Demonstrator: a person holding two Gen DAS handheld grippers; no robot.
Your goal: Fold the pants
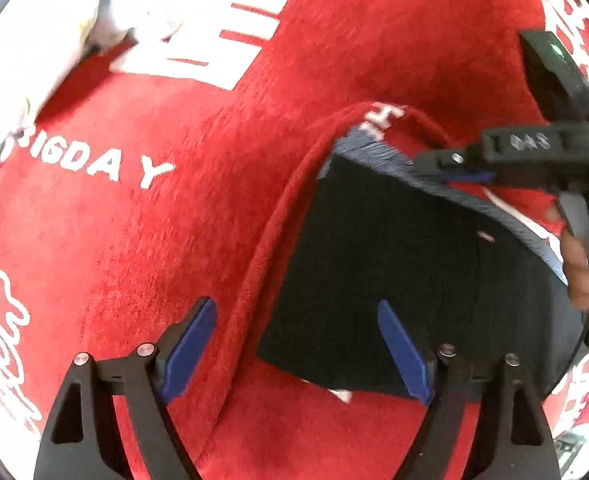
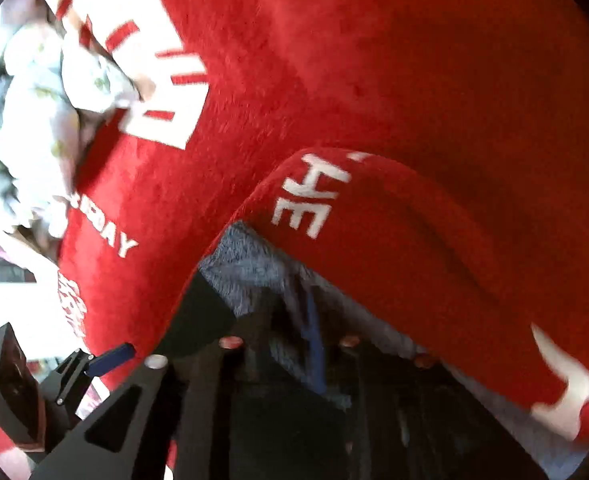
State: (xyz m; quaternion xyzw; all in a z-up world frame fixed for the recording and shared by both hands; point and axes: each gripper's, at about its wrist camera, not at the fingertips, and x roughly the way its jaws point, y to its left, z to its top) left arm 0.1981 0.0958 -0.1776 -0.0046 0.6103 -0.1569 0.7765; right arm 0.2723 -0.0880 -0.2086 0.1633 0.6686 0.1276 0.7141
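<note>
1. Red fleece blanket [image 1: 114, 220] with white lettering covers everything under the rig; I cannot tell what it is spread over.
2. Nearest me, the left tongs [image 1: 298, 352] stand wide and hold nothing. One blue pad [image 1: 190, 348] is over bare blanket. The other is over the pants [image 1: 394, 260], so the near corner of the cloth and a red ridge beside it lie between the jaws.
3. The pants are a dark, flat panel lying on the blanket, with a fuzzy grey-blue edge along the far side.
4. At that far edge sit the right tongs [image 1: 464, 170], set narrow, with a hand [image 1: 582, 264] behind them. The right wrist view is dark and blurred, with fuzzy cloth on both sides of a blue pad. I cannot tell whether the edge is truly pinched.
5. Just beyond, a turned-up fold of blanket [image 2: 374, 220] overlaps the far end of the pants.
6. Farthest off, a heap of pale cloth [image 2: 34, 120] lies at the blanket's edge, well apart from the work.
7. My judgement: I am at the grasping step before a fold, with one end perhaps taken and the near corner not yet gripped.
8. Next, I would lower the left tongs onto the near corner and close on the pants alone, keeping the red ridge out of the bite. Then I would check the right grip before lifting both ends together.
</note>
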